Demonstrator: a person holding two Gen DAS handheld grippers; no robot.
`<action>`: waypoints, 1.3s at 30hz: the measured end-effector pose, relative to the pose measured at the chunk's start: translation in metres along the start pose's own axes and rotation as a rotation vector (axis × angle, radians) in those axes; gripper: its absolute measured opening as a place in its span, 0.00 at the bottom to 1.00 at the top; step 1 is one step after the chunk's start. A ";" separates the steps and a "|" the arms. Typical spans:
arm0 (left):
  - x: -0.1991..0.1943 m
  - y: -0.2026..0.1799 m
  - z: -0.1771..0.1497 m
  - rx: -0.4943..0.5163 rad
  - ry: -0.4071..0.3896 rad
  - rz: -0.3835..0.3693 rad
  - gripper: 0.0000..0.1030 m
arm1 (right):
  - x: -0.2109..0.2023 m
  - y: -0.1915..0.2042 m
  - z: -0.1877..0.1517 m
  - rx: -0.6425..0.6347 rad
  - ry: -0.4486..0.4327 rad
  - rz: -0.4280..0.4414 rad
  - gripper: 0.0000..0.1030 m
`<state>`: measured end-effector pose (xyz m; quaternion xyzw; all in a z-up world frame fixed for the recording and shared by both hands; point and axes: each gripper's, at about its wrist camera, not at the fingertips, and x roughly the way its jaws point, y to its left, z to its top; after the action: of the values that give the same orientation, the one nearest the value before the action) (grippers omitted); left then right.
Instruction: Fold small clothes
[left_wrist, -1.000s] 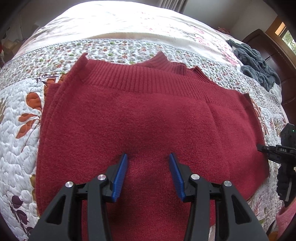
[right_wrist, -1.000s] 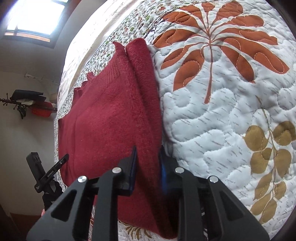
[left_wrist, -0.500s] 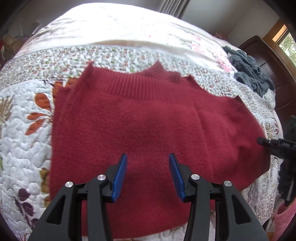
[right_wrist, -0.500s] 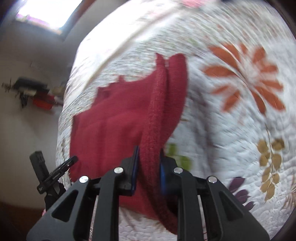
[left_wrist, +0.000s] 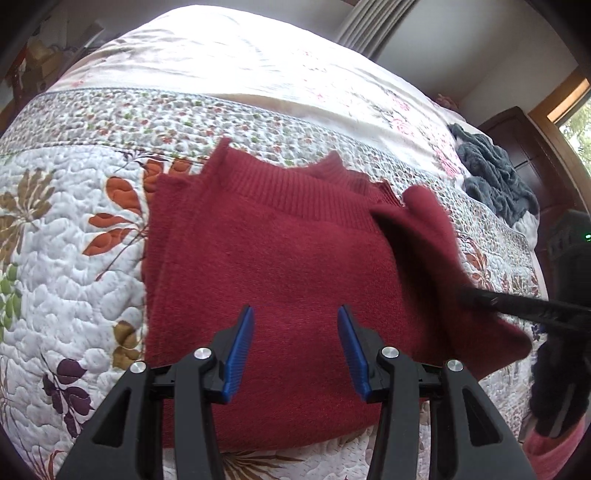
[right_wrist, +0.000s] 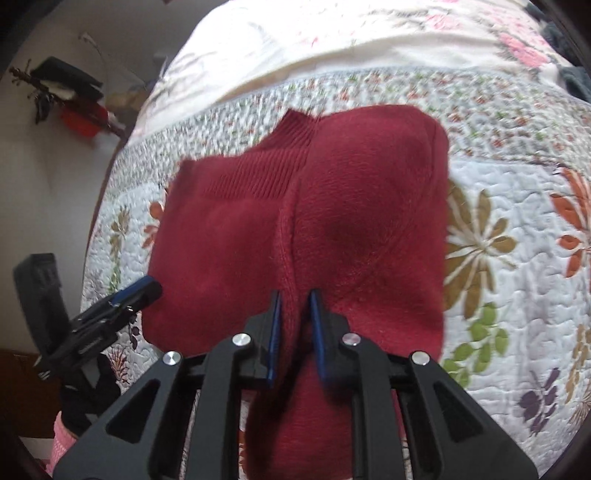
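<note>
Right tongs (right_wrist: 295, 325) pinch the sweater's (left_wrist: 266, 280) edge, lifting it leftward; left tongs (left_wrist: 295, 347) hover wide above. Next: lay the flap across.

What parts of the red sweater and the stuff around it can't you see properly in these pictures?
- Red sweater, left wrist view: its near edge sits behind the left gripper.
- Right wrist view: the right gripper covers the pinched fold, and the raised flap hides the quilt beneath.
- Grey cloth: too crumpled and far off to name.
- Shelf items on the wall, right wrist view: blurred.
</note>
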<state>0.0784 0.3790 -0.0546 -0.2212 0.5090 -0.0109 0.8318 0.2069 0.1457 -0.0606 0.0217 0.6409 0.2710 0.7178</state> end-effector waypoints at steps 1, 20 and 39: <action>-0.001 0.002 0.000 -0.002 -0.002 0.003 0.46 | 0.005 0.000 -0.001 -0.001 0.007 -0.003 0.13; 0.023 -0.027 0.019 -0.083 0.054 -0.172 0.47 | -0.011 -0.035 -0.008 0.153 -0.018 0.281 0.27; 0.109 -0.080 0.025 -0.172 0.200 -0.310 0.49 | -0.023 -0.144 -0.082 0.298 -0.080 0.230 0.31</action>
<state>0.1684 0.2894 -0.1069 -0.3649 0.5480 -0.1171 0.7436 0.1816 -0.0124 -0.1084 0.2115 0.6381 0.2525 0.6959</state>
